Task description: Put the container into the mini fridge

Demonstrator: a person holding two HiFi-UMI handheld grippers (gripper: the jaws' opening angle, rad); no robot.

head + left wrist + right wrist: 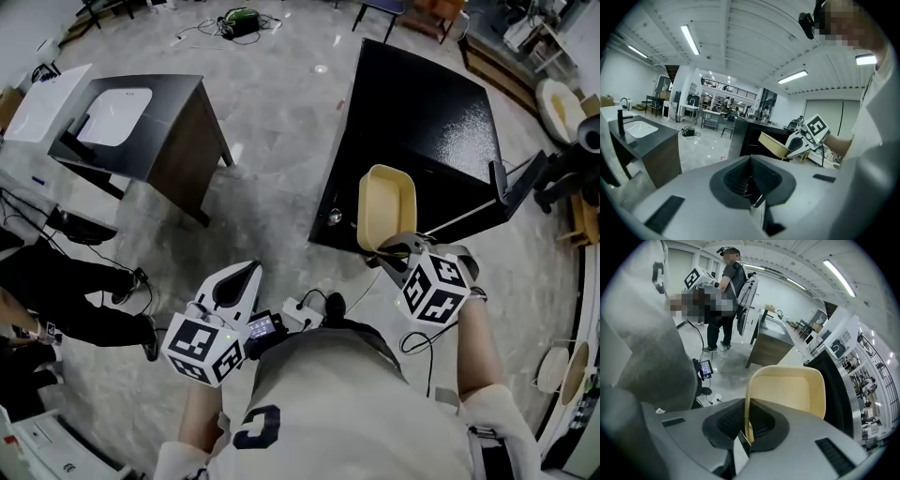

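Container [386,206] (a cream tray) hangs over the near edge of the black mini fridge [422,122], the biggest thing ahead. Its long axis runs from near to far. The right gripper [392,249] is clamped on the tray's near wall, so the fridge lies just beyond it. The left gripper [752,190], jaws together and empty, sits well to the left.

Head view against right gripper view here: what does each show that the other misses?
Head view only: the left tool and a green object on the floor. Right gripper view only: the right tool shut on the rim of the cream container, and a second person standing behind. Both: that container, the black mini fridge and the sink cabinet.
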